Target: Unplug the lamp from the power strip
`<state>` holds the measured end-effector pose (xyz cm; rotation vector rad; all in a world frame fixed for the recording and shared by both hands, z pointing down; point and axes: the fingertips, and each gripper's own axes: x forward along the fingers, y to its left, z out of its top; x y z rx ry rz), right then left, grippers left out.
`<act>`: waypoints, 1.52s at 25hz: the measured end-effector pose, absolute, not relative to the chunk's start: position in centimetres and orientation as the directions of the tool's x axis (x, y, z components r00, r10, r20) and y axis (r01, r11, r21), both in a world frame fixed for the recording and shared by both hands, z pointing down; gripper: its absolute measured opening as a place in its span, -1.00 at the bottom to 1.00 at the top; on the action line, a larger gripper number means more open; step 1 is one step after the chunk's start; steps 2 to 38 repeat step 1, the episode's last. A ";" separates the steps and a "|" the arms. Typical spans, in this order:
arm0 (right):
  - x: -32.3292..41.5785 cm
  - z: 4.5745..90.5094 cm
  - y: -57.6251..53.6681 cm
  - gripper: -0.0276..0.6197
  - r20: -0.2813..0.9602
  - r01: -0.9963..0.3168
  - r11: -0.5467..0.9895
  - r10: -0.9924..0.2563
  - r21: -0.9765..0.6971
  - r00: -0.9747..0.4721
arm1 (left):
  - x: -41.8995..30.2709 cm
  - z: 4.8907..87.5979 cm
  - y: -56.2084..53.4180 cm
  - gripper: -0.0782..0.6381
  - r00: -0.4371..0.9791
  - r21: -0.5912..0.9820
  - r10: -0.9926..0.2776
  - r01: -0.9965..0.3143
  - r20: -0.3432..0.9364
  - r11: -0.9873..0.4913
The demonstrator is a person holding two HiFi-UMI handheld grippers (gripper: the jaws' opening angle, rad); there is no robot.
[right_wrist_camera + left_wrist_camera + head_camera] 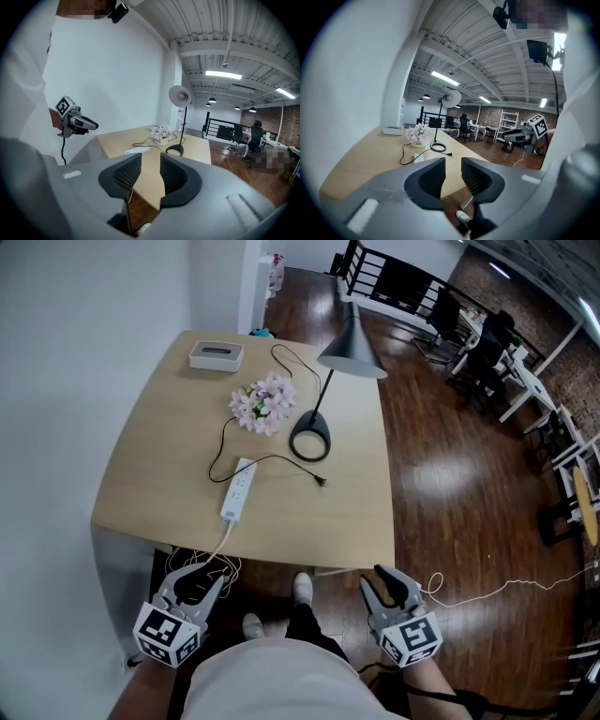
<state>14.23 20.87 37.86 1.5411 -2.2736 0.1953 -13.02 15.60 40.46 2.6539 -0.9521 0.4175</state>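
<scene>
A white power strip (237, 489) lies on the wooden table (159, 474), near its front edge. The black lamp (310, 440) stands just behind and right of it, shade (352, 343) raised. The lamp's black cord loops past the strip, and its plug (322, 483) lies loose on the tabletop, right of the strip. My left gripper (202, 576) and right gripper (389, 577) hang below the table's front edge, both shut and holding nothing. The left gripper (453, 176) view shows the strip (418, 158) far ahead. The right gripper (150, 171) view shows the strip (137, 150) and lamp base (174, 150).
A pot of pale pink flowers (264, 405) stands behind the strip, and a white box (216, 354) sits at the far edge. The strip's white cable (220, 549) drops over the front edge. A white cord (487, 592) trails on the wood floor; desks and chairs stand back right.
</scene>
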 end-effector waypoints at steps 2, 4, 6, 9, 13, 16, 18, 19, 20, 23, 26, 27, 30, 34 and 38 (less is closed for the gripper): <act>14.3 37.8 20.8 -0.51 0.390 -0.916 0.389 -0.862 0.098 -0.324 | -13.0 40.5 15.7 -0.50 0.738 0.173 -0.567 -0.652 0.366 -0.738; 14.3 37.8 20.8 -0.51 0.390 -0.916 0.389 -0.862 0.098 -0.324 | -13.0 40.5 15.7 -0.50 0.738 0.173 -0.567 -0.652 0.366 -0.738; 14.3 37.8 20.8 -0.51 0.390 -0.916 0.389 -0.862 0.098 -0.324 | -13.0 40.5 15.7 -0.50 0.738 0.173 -0.567 -0.652 0.366 -0.738; 14.3 37.8 20.8 -0.51 0.390 -0.916 0.389 -0.862 0.098 -0.324 | -13.0 40.5 15.7 -0.50 0.738 0.173 -0.567 -0.652 0.366 -0.738; 14.3 37.8 20.8 -0.51 0.390 -0.916 0.389 -0.862 0.098 -0.324 | -13.0 40.5 15.7 -0.50 0.738 0.173 -0.567 -0.652 0.366 -0.738; 14.3 37.8 20.8 -0.51 0.390 -0.916 0.389 -0.862 0.098 -0.324 | -13.0 40.5 15.7 -0.50 0.738 0.173 -0.567 -0.652 0.366 -0.738; 14.3 37.8 20.8 -0.51 0.390 -0.916 0.389 -0.862 0.098 -0.324 | -13.0 40.5 15.7 -0.50 0.738 0.173 -0.567 -0.652 0.366 -0.738; 14.3 37.8 20.8 -0.51 0.390 -0.916 0.389 -0.862 0.098 -0.324 | -13.0 40.5 15.7 -0.50 0.738 0.173 -0.567 -0.652 0.366 -0.738; 14.3 37.8 20.8 -0.51 0.390 -0.916 0.389 -0.862 0.098 -0.324 | -13.0 40.5 15.7 -0.50 0.738 0.173 -0.567 -0.652 0.366 -0.738; 14.3 37.8 20.8 -0.51 0.390 -0.916 0.389 -0.862 0.098 -0.324 | -13.0 40.5 15.7 -0.50 0.738 0.173 -0.567 -0.652 0.366 -0.738; 14.3 37.8 20.8 -0.51 0.390 -0.916 0.389 -0.862 0.098 -0.324 | -13.0 40.5 15.7 -0.50 0.738 0.173 -0.567 -0.652 0.366 -0.738; 14.3 37.8 20.8 -0.51 0.390 -0.916 0.389 -0.862 0.098 -0.324 | -13.0 40.5 15.7 -0.50 0.738 0.173 -0.567 -0.652 0.366 -0.738; 14.3 37.8 20.8 -0.51 0.390 -0.916 0.389 -0.862 0.098 -0.324 | -13.0 40.5 15.7 -0.50 0.738 0.173 -0.567 -0.652 0.366 -0.738; 14.3 37.8 20.8 -0.51 0.390 -0.916 0.389 -0.862 0.098 -0.324 | -13.0 40.5 15.7 -0.50 0.738 0.173 -0.567 -0.652 0.366 -0.738; 14.3 37.8 20.8 -0.51 0.390 -0.916 0.389 -0.862 0.098 -0.324 | -13.0 40.5 15.7 -0.50 0.738 0.173 -0.567 -0.652 0.366 -0.738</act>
